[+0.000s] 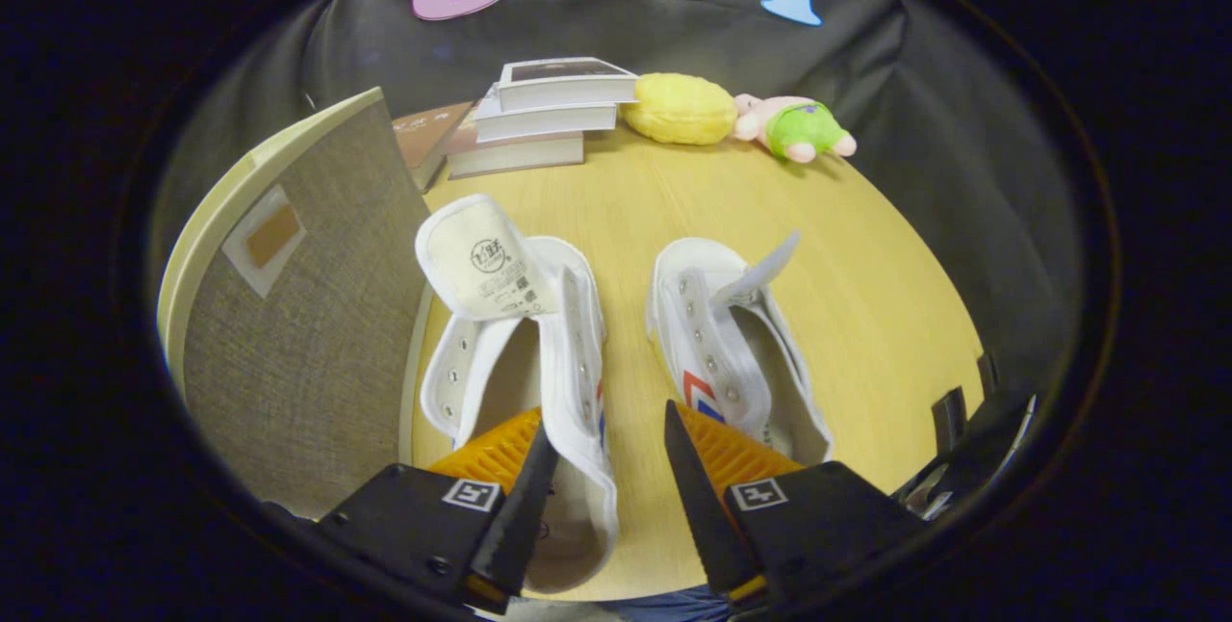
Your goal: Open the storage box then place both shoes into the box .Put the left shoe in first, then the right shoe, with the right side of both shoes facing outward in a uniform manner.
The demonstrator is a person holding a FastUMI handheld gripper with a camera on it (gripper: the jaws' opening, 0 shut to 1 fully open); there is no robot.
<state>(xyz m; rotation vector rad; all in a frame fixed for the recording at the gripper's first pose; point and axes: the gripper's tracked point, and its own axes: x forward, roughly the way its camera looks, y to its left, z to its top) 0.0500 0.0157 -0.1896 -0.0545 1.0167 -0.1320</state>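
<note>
My claw (602, 468) hangs spread, its fingers straddling the near shoe's (539, 362) side wall, the other shoe (731, 352) just right. If I clench crookedly, I risk the canvas slipping free before the storage box (298, 314).

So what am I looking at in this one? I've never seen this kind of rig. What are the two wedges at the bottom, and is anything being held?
The camera rides on a hand-held two-finger gripper and looks forward along its fingers; those are the wedges. They are spread apart. One finger sits inside the heel opening of the nearer white high-top shoe, with the shoe's side wall between the fingers, not pinched. A second white shoe lies beside it on the wooden table. The grey fabric panel beside the first shoe is probably the storage box or its lid. Beyond the shoes are stacked books, a yellow plush and a pink toy in green.
</note>
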